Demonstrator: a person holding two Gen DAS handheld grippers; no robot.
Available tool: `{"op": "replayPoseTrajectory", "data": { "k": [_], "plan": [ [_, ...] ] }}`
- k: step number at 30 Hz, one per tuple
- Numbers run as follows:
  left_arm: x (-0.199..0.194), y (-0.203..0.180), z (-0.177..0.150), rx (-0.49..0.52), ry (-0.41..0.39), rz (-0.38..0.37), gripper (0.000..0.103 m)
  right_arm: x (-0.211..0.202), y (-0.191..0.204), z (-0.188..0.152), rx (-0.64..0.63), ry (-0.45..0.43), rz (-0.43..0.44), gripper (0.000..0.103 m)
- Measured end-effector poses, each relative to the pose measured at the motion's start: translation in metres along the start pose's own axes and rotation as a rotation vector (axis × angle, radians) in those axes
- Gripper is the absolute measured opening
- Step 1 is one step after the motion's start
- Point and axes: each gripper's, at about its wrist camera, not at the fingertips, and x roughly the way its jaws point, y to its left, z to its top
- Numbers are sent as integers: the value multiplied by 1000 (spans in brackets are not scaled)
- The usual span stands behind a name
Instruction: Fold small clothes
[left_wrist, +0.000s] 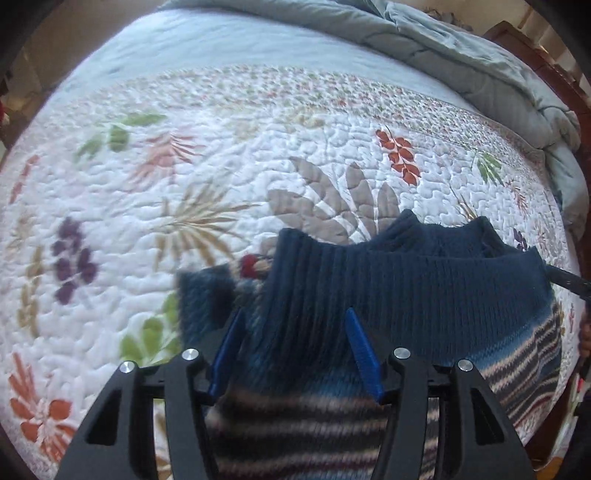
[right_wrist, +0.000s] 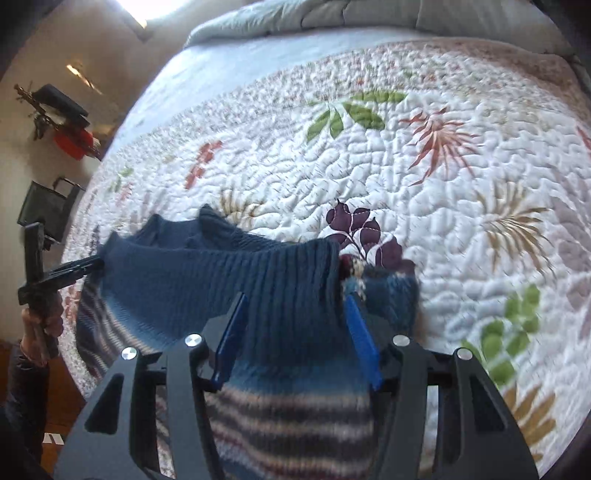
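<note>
A small knitted sweater (left_wrist: 399, 295), navy at the top with cream and dark stripes below, lies on a quilted floral bedspread (left_wrist: 221, 177). It also shows in the right wrist view (right_wrist: 221, 288). My left gripper (left_wrist: 293, 317) hangs over its left part, blue fingers spread apart, with knit showing between them. My right gripper (right_wrist: 295, 301) stands the same way over the sweater's right part, fingers apart. The left gripper shows from the side in the right wrist view (right_wrist: 70, 271), at the sweater's far left edge. A sleeve (left_wrist: 207, 295) sticks out at the side.
A rumpled pale blue duvet (left_wrist: 480, 66) lies along the bed's far side. A wooden bed frame (left_wrist: 554, 74) runs behind it. In the right wrist view, dark items and a red object (right_wrist: 74, 142) sit by the wall to the left of the bed.
</note>
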Motion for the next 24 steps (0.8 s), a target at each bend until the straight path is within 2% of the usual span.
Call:
{"op": "replayPoseTrajectory", "data": {
  "k": [1, 3, 4, 5, 7, 9, 12, 14, 16, 18, 21, 23, 24],
  "plan": [
    [2, 3, -2, 0, 4, -4, 57, 7, 0, 2, -3, 12, 11, 52],
    [6, 4, -1, -3, -4, -11, 55, 13, 4, 4, -15, 18, 23, 38],
    [7, 3, 0, -2, -8, -21, 43, 16, 7, 5, -36, 21, 12, 19],
    [7, 2, 1, -5, -7, -36, 25, 17, 9, 5, -48, 20, 2, 10],
    [6, 3, 4, -27, -8, -47, 11, 8, 10, 6, -46, -8, 19, 9],
    [0, 4, 5, -45, -38, -45, 10, -6, 10, 9, -43, -63, 43, 9],
    [-14, 2, 1, -37, -126, -31, 10, -29, -3, 14, 2, -153, 92, 8],
    [-8, -4, 0, -11, -131, 11, 10, -23, -11, 14, 23, -143, 67, 8],
    [14, -8, -2, 25, -90, 69, 10, 0, -13, 12, 24, -84, -9, 8],
    [22, -9, -4, 31, -92, 88, 10, 22, -18, 6, 38, -38, -54, 9],
    [13, -11, -4, 27, -89, 92, 11, 22, -22, 1, 74, -62, -36, 11],
    [2, -8, -5, 10, -75, 85, 18, 15, -22, -1, 85, -60, -23, 18],
    [-6, -7, -8, -1, -77, 82, 19, 7, -20, -6, 86, -57, -18, 25]
  ]
}}
